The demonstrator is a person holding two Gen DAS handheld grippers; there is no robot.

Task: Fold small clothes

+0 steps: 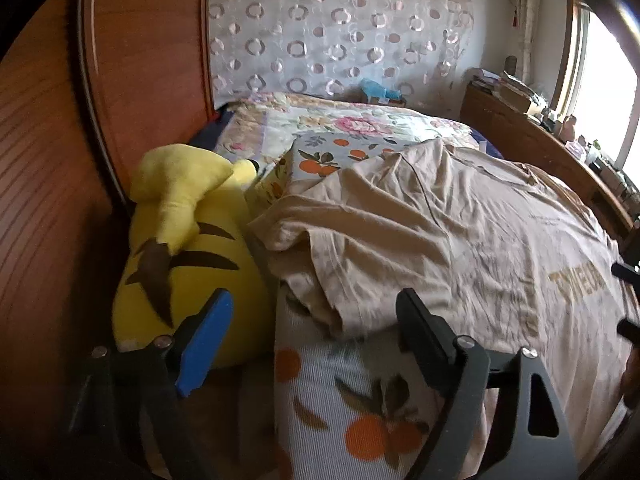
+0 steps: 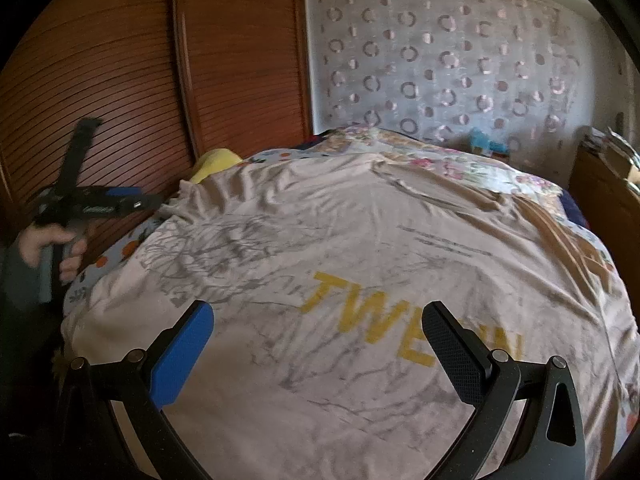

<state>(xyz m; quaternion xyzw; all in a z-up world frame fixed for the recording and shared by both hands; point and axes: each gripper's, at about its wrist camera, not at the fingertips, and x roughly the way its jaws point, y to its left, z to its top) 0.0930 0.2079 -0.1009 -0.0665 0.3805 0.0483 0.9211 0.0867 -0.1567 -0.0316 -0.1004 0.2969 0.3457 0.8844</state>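
The beige shirt (image 2: 360, 280) lies spread, printed side up, across the bed (image 1: 360, 412), wrinkled toward its far edge. The right claw (image 2: 320, 348) hangs over the shirt's near part with its fingers apart and nothing between them; yellow lettering sits just ahead of its dark finger. The left claw (image 1: 312, 336) is at the shirt's bunched left edge, fingers apart, not pressing on the cloth that lies ahead between them. A yellow plush (image 1: 188, 248) lies just left of that claw, against the wardrobe (image 1: 48, 200). A hand (image 2: 52, 248) holds the left claw's grip.
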